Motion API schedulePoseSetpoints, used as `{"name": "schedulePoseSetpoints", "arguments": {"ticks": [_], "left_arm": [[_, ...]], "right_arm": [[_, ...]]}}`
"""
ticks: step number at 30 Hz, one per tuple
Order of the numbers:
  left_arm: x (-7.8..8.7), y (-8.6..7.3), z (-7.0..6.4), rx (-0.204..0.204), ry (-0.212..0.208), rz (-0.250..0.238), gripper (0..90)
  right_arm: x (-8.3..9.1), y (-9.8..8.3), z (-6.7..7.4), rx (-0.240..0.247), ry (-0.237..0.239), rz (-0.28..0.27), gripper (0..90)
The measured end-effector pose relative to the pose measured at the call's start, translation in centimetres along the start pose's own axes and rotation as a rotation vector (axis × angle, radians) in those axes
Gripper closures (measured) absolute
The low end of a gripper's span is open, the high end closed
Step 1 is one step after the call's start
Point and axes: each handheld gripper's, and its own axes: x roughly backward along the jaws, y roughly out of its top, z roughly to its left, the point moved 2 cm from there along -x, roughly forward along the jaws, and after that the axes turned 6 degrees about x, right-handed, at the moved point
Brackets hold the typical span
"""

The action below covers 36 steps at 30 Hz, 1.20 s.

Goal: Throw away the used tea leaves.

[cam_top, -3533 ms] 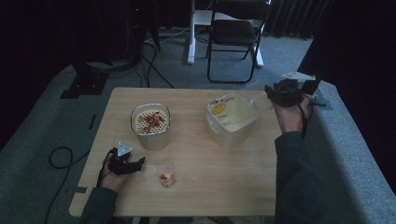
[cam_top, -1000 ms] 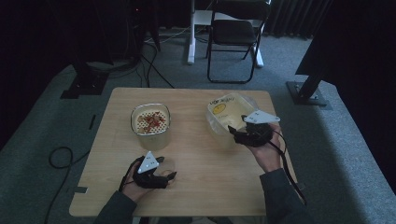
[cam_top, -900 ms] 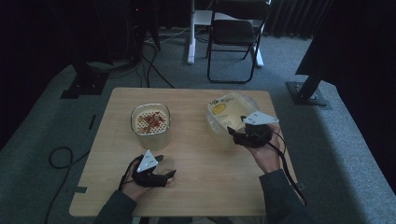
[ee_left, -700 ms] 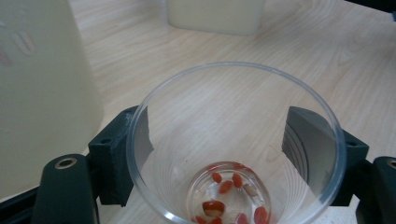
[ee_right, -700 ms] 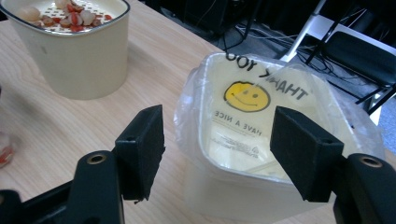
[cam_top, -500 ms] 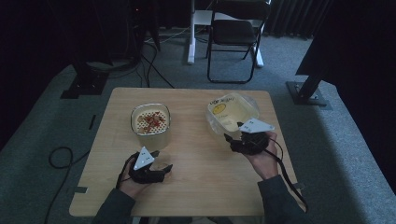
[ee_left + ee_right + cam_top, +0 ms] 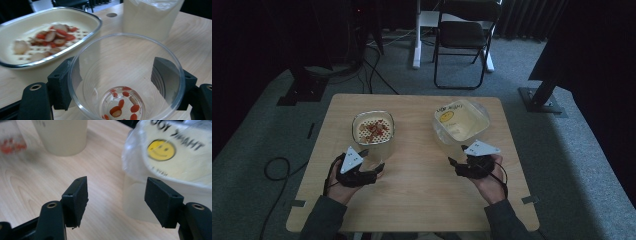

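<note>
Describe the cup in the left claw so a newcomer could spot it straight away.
On the wooden table, look at the near left, just in front of the cream strainer bowl holding red and pale pieces. The clear plastic cup sits between the left claw's black pads, see-through, with a few small red bits at its bottom.

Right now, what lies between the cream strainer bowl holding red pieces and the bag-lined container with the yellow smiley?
Only bare wooden table separates the strainer bowl and the bag-lined container, in the high view.

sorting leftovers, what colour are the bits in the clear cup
Red-orange bits in the clear cup; clearest in the left gripper view.
</note>
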Motion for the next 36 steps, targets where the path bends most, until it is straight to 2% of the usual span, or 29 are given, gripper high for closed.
{"name": "schedulePoseSetpoints", "arguments": {"ticks": [6,10,17,18,20,21,24,26,27,30,36], "left_arm": [[2.1,1.2,1.9,0.021,0.054,-0.025,23.9],[3.4,2.2,3.2,0.019,0.104,-0.036,23.9],[4.9,3.4,6.3,0.050,0.178,-0.064,23.9],[5.0,3.5,6.8,0.054,0.193,-0.065,23.9],[5.0,3.5,6.8,0.054,0.193,-0.065,23.9],[5.0,3.8,8.1,0.069,0.227,-0.067,23.9],[4.9,4.3,9.3,0.075,0.255,-0.068,23.9],[4.9,4.3,9.3,0.075,0.255,-0.068,24.0],[4.8,4.8,10.1,0.083,0.272,-0.070,23.9],[4.5,5.3,10.9,0.085,0.290,-0.072,23.9],[3.7,6.2,12.1,0.086,0.299,-0.080,23.9]], "right_arm": [[-1.7,-1.6,1.4,-0.006,0.026,0.033,34.8],[-2.8,-3.0,2.2,-0.003,0.031,0.069,34.8],[-3.7,-4.8,2.8,-0.041,0.045,0.095,34.9],[-3.7,-5.1,2.8,-0.048,0.045,0.096,34.9],[-3.8,-5.4,2.8,-0.056,0.044,0.100,34.9],[-4.1,-6.0,2.9,-0.060,0.041,0.114,34.9],[-4.5,-6.7,3.0,-0.061,0.028,0.138,34.9],[-4.6,-6.9,2.9,-0.063,0.026,0.143,34.9],[-4.7,-7.1,2.8,-0.066,0.019,0.147,35.0],[-4.8,-7.3,2.7,-0.077,0.013,0.151,34.9],[-4.8,-7.6,2.6,-0.080,0.008,0.160,34.9]]}}
